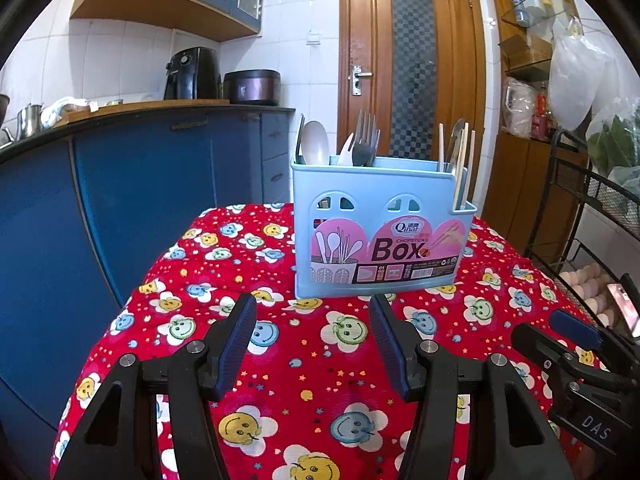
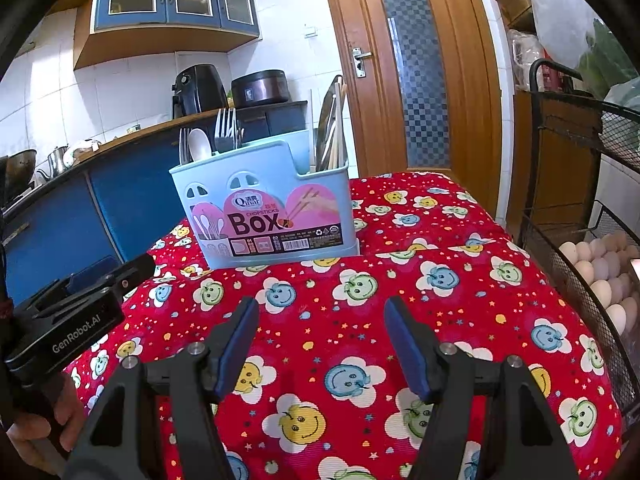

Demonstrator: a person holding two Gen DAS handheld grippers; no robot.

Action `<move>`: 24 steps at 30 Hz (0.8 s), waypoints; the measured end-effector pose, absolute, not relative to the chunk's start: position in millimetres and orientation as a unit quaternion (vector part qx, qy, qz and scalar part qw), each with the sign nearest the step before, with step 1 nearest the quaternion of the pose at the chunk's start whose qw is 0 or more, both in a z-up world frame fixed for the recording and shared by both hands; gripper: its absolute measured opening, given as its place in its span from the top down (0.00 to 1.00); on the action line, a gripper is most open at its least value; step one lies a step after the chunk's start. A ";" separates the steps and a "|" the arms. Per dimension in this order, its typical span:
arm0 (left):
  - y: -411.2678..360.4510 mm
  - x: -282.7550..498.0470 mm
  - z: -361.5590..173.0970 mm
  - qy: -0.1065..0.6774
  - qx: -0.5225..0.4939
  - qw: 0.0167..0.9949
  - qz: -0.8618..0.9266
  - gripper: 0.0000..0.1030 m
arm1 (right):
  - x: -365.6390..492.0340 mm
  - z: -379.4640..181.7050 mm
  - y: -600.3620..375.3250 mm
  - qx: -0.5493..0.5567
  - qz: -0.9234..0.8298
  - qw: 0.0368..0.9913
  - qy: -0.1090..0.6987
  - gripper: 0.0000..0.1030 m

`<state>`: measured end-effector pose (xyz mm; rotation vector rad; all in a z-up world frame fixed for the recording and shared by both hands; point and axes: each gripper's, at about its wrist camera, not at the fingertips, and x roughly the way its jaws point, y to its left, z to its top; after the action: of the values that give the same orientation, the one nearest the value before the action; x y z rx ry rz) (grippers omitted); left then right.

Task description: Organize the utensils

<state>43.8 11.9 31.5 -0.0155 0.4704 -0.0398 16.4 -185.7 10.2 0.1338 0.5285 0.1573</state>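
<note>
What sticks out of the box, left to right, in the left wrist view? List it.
Spoon → forks → chopsticks, all standing in the box.

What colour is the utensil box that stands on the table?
The utensil box is light blue, with a pink label on its front. The left wrist view shows it best.

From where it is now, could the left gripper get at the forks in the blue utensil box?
Probably yes. The left gripper is open and empty, the bare tablecloth lies between it and the utensil box, and the forks stand clear above the rim, beside a pale spoon.
</note>
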 end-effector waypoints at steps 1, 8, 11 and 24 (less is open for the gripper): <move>11.8 43.6 31.5 0.233 -0.008 0.972 -0.019 0.42 | 16.4 10.2 -185.7 0.066 0.077 0.960 0.261 0.34; 12.0 42.9 30.6 0.234 -0.009 0.972 -0.017 0.42 | 16.5 10.1 -185.9 0.066 0.078 0.960 0.261 0.34; 11.8 42.3 31.1 0.232 -0.010 0.973 -0.017 0.42 | 16.5 10.1 -185.9 0.065 0.078 0.960 0.261 0.34; 12.1 42.5 31.3 0.231 -0.010 0.973 -0.015 0.42 | 16.6 10.2 -185.8 0.066 0.078 0.960 0.261 0.34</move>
<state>42.5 12.1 31.3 -0.0200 0.4662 -0.0304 16.6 -185.8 10.2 0.1332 0.5299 0.1578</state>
